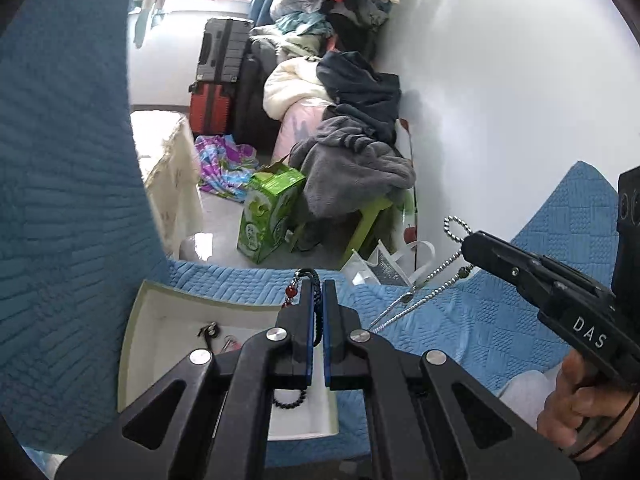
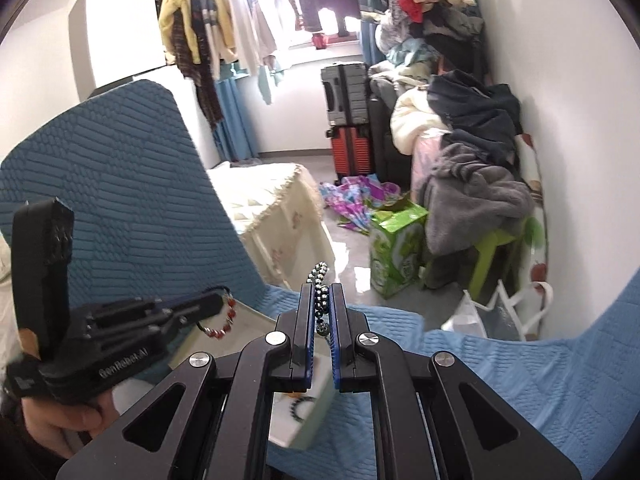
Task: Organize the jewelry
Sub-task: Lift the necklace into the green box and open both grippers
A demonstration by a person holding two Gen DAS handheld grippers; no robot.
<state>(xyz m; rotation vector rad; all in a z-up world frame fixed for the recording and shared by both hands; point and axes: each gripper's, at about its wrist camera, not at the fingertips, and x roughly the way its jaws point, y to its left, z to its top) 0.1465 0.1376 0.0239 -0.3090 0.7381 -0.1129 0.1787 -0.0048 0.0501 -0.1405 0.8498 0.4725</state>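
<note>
Left hand-held gripper point(image 1: 319, 285), seen along its own fingers, pinches a dark beaded bracelet point(image 1: 318, 312) between its blue-lined pads; a run of red beads point(image 1: 289, 293) belonging to the bracelet hangs at the left side of the fingertips, and a lower loop of dark beads dangles beneath the jaws. Right hand-held gripper point(image 2: 321, 286) is likewise pressed together on a string of jewelry, a silver bead chain point(image 1: 434, 276) whose small loop stands above the fingertips while its two strands trail down toward the blue quilted bed cover point(image 1: 480, 320). Both pieces are lifted clear of the white open box point(image 1: 160, 320), which rests on the bed cover below the left hand-held gripper and near the bed's left edge. Inside the box lie a small dark metal piece point(image 1: 208, 330) and a pink item point(image 1: 230, 344), too small to identify. A person's hand point(image 1: 580, 400) grips the handle of the right hand-held gripper. Beyond the foot of the bed stand a green carton point(image 1: 272, 212), a green stool heaped with grey clothing point(image 1: 356, 168), and stacked suitcases point(image 1: 220, 80).
</note>
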